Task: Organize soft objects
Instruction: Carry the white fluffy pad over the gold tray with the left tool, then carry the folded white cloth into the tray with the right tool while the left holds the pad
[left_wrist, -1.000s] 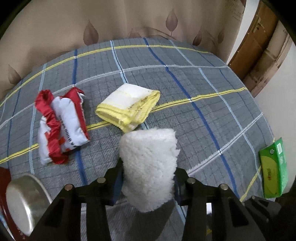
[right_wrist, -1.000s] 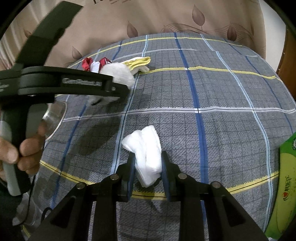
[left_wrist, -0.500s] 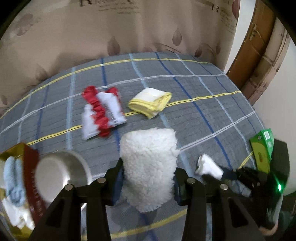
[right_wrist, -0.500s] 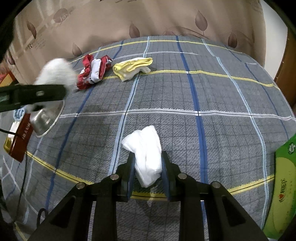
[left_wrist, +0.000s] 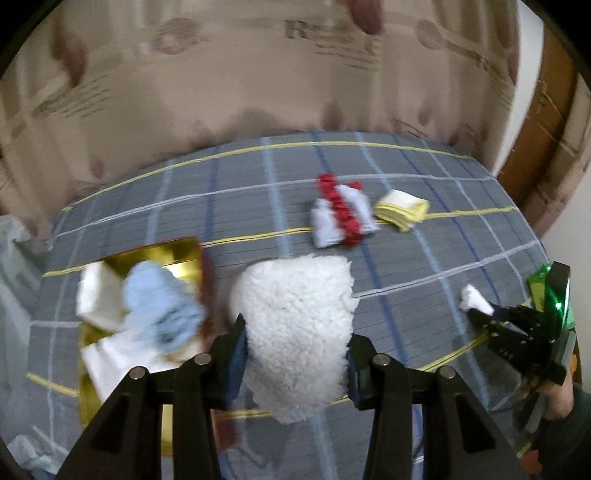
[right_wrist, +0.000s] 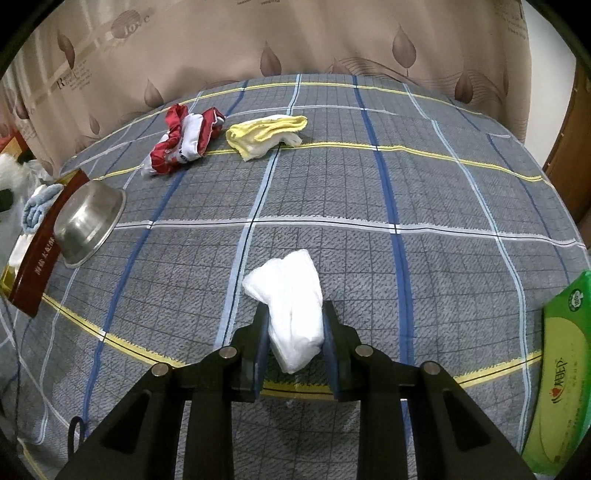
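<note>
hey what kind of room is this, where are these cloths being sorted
Probably a bedroom at home: the cloths lie on what looks like a bed under a grey plaid sheet, a leaf-print curtain hangs behind it, and a wooden door frame stands at the right.

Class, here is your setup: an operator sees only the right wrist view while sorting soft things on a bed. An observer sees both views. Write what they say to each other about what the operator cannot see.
Operator: My right gripper holds a small white cloth. What does the left gripper hold?
Observer: Its jaws are shut on a fluffy white cloth.
Operator: I see the red box from its side, with a blue cloth in it. Anything else inside?
Observer: It is gold inside, and white folded cloths lie beside the blue one, though the picture is blurred.
</note>
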